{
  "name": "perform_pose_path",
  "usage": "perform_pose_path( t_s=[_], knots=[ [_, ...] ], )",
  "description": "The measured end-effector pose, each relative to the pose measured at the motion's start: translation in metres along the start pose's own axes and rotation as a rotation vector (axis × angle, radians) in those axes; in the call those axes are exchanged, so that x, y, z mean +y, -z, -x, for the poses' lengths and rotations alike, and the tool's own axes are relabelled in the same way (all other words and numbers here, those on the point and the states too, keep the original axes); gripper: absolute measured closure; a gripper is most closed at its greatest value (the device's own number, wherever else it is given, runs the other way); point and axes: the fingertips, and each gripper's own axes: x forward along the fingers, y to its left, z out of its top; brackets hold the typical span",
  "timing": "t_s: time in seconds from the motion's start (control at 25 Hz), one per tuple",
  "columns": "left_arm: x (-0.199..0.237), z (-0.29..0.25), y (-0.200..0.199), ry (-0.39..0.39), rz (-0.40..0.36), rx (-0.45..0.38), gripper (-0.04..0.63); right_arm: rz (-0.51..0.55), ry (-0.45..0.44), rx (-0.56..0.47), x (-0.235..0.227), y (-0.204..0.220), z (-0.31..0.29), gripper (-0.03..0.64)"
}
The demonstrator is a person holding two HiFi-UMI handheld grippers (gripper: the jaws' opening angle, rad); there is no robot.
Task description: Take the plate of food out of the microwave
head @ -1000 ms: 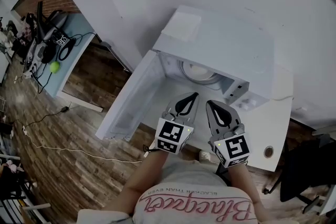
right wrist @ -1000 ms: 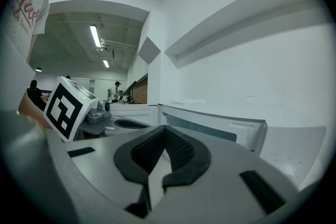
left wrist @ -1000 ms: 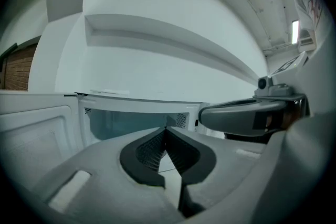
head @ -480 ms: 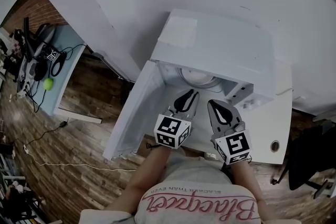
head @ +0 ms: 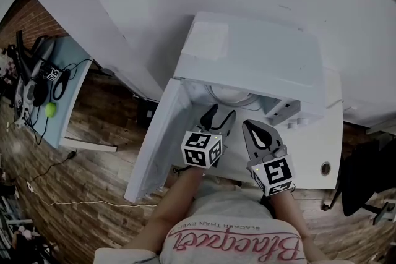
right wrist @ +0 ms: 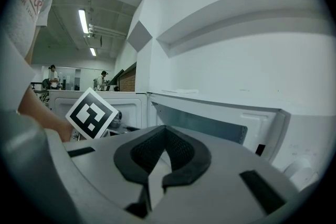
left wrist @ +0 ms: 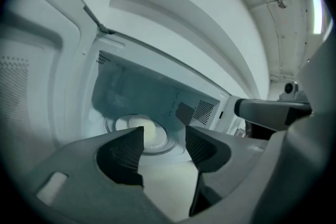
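Plate of food (left wrist: 140, 134) lies deep inside open microwave (head: 260, 52), ahead of left gripper (left wrist: 164, 136); its fingers just been opening, now wide, nothing between; right gripper (right wrist: 164, 131) fingers pressed together, empty; judgement: enter low, straddle near rim, clamp, draw out level; plate round, pale, glossy, likely slick; cavity smooth white.

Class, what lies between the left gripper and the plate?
Bare microwave floor and turntable rim before the plate, per the left gripper view; the left gripper, jaws just opening, holds nothing.
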Motion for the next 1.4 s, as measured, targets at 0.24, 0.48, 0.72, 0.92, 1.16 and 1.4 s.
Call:
perform_pose_path(
  t_s=[0.24, 0.48, 0.72, 0.92, 1.16, 1.4],
  knots=[
    [0.022, -0.018, 0.022, -0.051, 0.116, 0.067, 0.345, -0.013, 0.024, 0.021, -0.002, 0.008, -0.002, 0.612],
    [0.044, -0.032, 0.043, -0.136, 0.273, 0.135, 0.345, -0.013, 0.026, 0.043, -0.002, 0.015, -0.003, 0.612],
    [0.059, -0.042, 0.055, -0.200, 0.425, 0.156, 0.345, -0.009, 0.018, 0.056, -0.003, 0.018, -0.007, 0.612],
    [0.071, -0.045, 0.059, -0.270, 0.557, 0.137, 0.345, -0.002, -0.005, 0.069, -0.003, 0.021, -0.011, 0.612],
    [0.071, -0.048, 0.076, -0.358, 0.734, 0.226, 0.311, 0.000, -0.032, 0.082, -0.005, 0.025, -0.014, 0.612],
    [0.075, -0.058, 0.074, -0.426, 0.904, 0.141, 0.279, -0.005, -0.055, 0.084, -0.010, 0.023, -0.012, 0.612]
  ],
)
